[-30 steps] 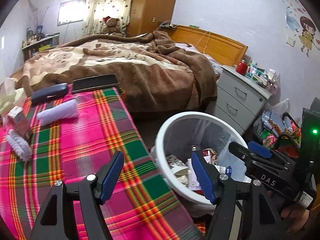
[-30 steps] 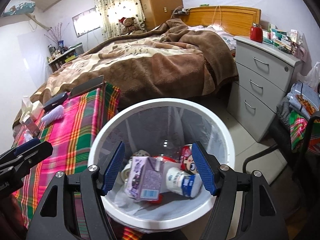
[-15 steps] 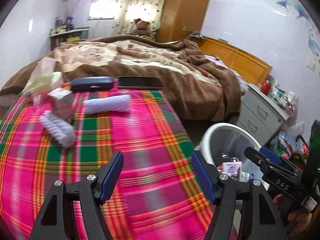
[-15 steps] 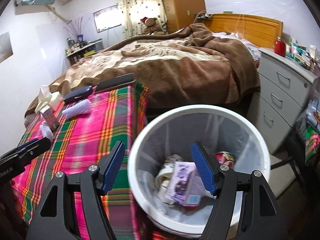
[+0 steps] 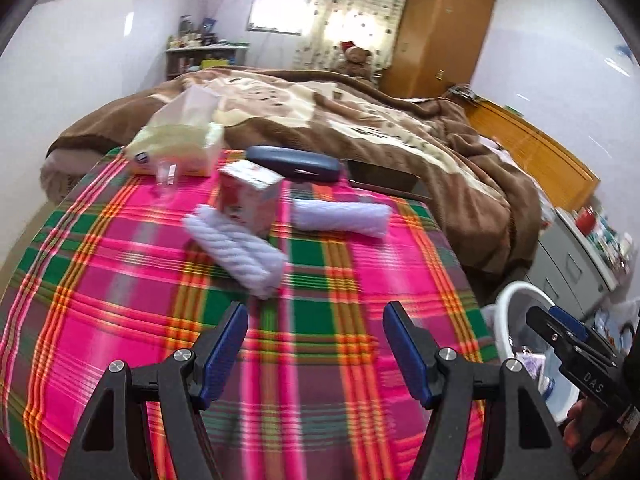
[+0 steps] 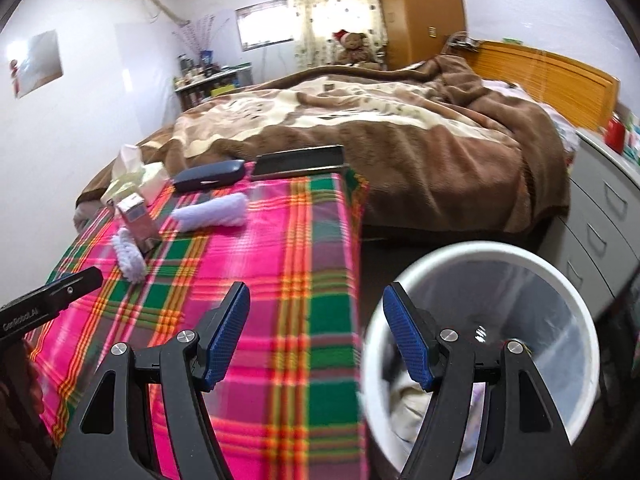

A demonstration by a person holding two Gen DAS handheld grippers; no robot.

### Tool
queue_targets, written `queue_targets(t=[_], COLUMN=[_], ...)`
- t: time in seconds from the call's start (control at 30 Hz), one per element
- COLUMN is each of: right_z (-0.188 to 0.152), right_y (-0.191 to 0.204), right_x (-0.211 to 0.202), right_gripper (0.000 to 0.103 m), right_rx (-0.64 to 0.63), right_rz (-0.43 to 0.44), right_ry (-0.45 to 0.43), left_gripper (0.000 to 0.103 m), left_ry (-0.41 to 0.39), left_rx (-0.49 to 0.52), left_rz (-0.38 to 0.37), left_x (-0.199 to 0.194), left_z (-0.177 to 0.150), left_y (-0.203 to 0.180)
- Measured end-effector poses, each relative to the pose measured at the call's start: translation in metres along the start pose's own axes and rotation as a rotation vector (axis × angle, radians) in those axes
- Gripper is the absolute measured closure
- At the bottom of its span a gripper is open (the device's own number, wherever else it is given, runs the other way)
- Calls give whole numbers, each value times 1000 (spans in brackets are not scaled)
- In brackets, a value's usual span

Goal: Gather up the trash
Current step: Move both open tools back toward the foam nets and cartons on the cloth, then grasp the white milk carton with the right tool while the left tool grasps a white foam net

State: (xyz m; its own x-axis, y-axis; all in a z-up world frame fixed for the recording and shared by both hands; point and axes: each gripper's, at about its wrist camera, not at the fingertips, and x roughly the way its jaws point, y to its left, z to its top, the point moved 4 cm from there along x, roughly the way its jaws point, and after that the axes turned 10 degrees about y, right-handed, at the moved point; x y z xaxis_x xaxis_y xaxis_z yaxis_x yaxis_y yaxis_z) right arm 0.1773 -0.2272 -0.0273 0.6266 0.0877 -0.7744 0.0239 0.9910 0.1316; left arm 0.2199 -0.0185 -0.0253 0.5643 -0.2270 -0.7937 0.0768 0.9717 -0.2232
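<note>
Left gripper (image 5: 315, 350) tilted down over plaid cloth (image 5: 120, 280), jaws apart, empty. Right gripper (image 6: 316, 338) likewise agape, empty, straddling cloth edge and white bin (image 6: 560, 280). Carton (image 5: 250, 196) well beyond left fingertips, touching white roll (image 5: 236, 252). Bin holding blurred trash.

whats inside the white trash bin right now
The white trash bin has a clear liner and some pale crumpled trash at the bottom. The right gripper covers much of it, so single items can't be told.
</note>
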Motion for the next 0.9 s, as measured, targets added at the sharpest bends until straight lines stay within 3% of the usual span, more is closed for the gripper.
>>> queue_targets(t=[0.13,0.4,0.57,0.67,0.9], right_z=[14,36,48,54,65], right_y=[17,46,62,70,82], right_x=[8,38,49,57,67], right_gripper=[32,32,32,32,32], right_rx=[-54,-116,-141,-156,-162], right_rz=[34,102,117,120,144], right_ry=[-12,23,28,34,30], left_gripper=[32,31,31,29,28], left_ry=[1,39,58,71,109], left_rx=[-43,-116,-127,-162,-179], left_rz=[39,48,47,7,59], left_x=[8,33,52,63,86], left_z=[11,32,43,48,50], left_y=[26,58,65,67,76])
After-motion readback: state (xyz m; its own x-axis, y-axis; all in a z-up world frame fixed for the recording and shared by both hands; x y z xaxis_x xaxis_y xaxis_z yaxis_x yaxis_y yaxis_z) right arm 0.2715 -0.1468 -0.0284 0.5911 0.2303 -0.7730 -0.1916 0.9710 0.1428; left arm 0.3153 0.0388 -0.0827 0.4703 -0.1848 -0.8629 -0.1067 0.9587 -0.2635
